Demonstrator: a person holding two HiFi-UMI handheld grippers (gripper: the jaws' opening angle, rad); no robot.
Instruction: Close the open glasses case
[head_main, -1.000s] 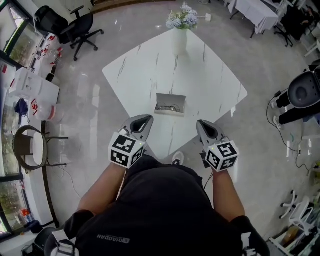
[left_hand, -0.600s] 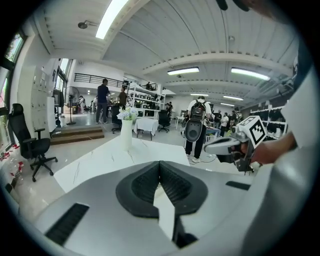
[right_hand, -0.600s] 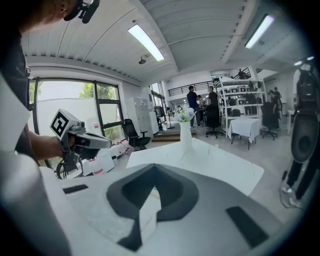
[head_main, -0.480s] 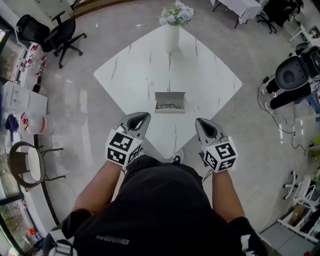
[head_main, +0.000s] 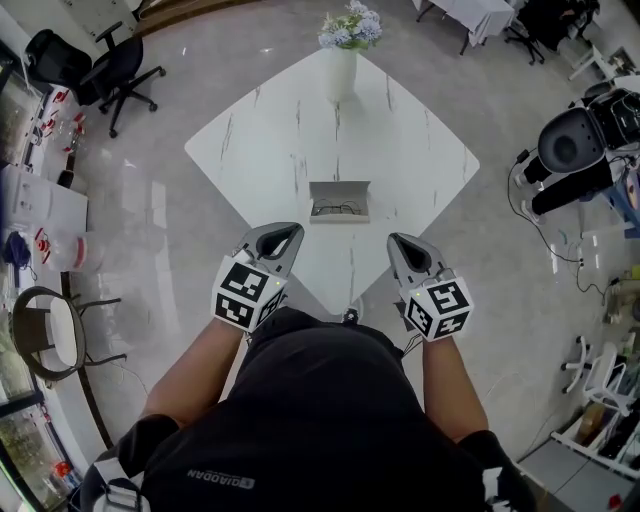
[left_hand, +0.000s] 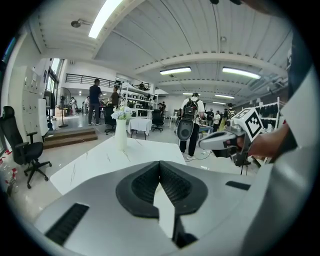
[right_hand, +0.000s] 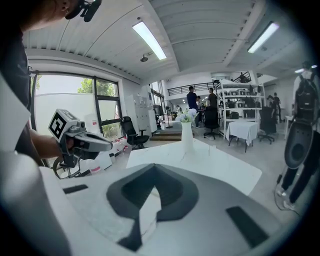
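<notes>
On the white surface (head_main: 420, 150), toward its near corner: glasses case (head_main: 339, 200), lid open; left gripper (head_main: 288, 233) and right gripper (head_main: 398, 243), fingers together, empty, barely advanced this past second, so closing has not begun.

White marble-look surface (head_main: 290, 130): square, seen corner-on, thin grey veins, standing on a glossy grey floor (head_main: 170, 215). Two things sit on it. The open glasses case (head_main: 340, 201) is around the middle, a bit toward the near corner, lid open on the far side, dark glasses (head_main: 338, 209) lying inside. A white vase (head_main: 341, 72) with pale flowers (head_main: 350, 27) stands upright at the far corner. Case and vase are well apart.
</notes>
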